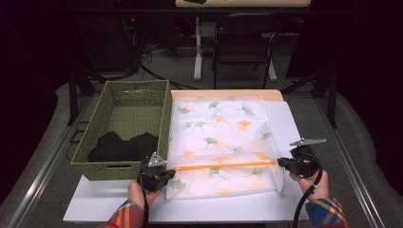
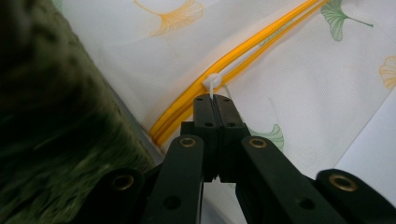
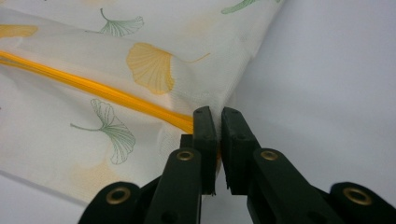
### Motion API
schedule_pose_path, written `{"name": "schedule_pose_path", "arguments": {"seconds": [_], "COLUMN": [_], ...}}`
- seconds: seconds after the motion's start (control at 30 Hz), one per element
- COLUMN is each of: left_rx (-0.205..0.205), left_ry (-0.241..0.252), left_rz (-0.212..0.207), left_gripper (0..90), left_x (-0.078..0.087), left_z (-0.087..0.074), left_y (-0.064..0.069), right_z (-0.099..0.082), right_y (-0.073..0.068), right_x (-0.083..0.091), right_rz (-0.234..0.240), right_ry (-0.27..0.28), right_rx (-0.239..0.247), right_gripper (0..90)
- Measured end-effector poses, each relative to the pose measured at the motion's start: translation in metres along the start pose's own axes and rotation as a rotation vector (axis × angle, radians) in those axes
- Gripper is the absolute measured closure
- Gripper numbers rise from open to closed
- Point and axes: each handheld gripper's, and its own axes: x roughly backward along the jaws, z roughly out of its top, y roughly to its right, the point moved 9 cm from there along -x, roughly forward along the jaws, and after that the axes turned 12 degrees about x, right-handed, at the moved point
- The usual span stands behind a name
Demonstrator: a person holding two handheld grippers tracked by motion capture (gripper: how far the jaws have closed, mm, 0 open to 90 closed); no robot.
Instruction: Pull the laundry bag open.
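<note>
Both grippers busy: left gripper (image 2: 212, 100) clenched on white zipper pull (image 2: 212, 83) at bag's 8 o'clock, right gripper (image 3: 219, 116) pinching laundry bag (image 1: 223, 142) edge at 4 o'clock. Bag mid-desk, zipper (image 1: 221, 166) looks shut; clothes (image 1: 124, 146) wait in basket (image 1: 95, 124). Barely started, I reckon.

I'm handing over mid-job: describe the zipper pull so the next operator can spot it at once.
Start at the white bag printed with ginkgo leaves, lying right of the green basket. Follow its orange zipper to the end nearest the basket. The pull is the small white tab there, pinched in the left gripper, the one white piece on the orange line.
</note>
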Motion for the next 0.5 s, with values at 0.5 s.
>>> {"name": "schedule_pose_path", "arguments": {"seconds": [0.5], "left_rx": [0.001], "left_ry": [-0.023], "left_rz": [0.05], "left_gripper": [90.0], "left_x": [0.007], "left_z": [-0.013], "left_y": [-0.013], "right_z": [-0.003], "right_y": [0.001], "right_x": [-0.001], "right_rz": [-0.012], "right_ry": [-0.016], "right_rx": [0.003], "right_gripper": [85.9]}}
